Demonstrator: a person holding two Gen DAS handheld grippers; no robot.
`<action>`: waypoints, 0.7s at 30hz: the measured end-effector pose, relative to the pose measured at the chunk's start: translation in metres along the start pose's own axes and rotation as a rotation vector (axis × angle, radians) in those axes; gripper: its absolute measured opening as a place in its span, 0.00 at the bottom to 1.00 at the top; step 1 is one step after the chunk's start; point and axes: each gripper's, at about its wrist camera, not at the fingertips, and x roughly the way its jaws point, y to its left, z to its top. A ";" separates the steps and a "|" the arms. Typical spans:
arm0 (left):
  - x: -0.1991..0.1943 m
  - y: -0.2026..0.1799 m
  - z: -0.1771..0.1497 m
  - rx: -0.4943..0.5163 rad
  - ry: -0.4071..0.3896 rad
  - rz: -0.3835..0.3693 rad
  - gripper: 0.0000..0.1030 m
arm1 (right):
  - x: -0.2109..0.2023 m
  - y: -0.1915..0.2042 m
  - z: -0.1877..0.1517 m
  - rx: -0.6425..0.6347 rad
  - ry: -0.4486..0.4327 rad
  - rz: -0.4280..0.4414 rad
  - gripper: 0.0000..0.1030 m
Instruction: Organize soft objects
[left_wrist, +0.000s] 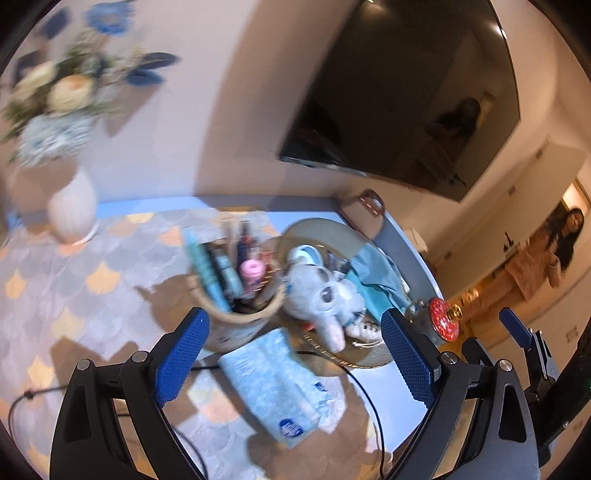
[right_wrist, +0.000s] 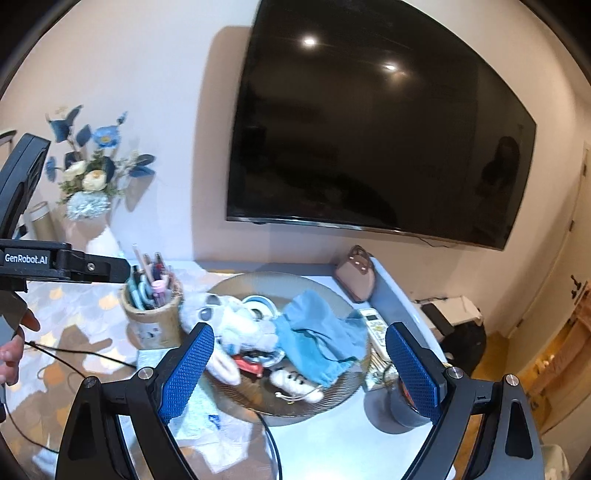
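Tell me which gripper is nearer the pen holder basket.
Left. The left gripper hovers open just in front of the pen holder basket, its left finger beside it. The right gripper hangs open further right, over the round tray.

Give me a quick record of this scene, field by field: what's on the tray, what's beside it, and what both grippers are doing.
surface: table under a wall TV
tray: plush toy, blue pouch, small white plush
left of tray: pen cup, tissue pack
far left: flower vase
behind tray: pink bag
left hand-held gripper: open, empty, above the table
right hand-held gripper: open, empty, facing the tray
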 end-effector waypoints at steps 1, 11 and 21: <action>-0.007 0.005 -0.004 -0.018 -0.015 0.013 0.91 | -0.001 0.003 0.000 -0.012 -0.004 0.017 0.91; -0.075 0.084 -0.071 -0.224 -0.107 0.219 0.91 | -0.012 0.072 0.004 -0.174 -0.052 0.231 0.91; -0.101 0.149 -0.139 -0.367 -0.089 0.467 0.91 | -0.018 0.153 -0.001 -0.156 -0.028 0.589 0.91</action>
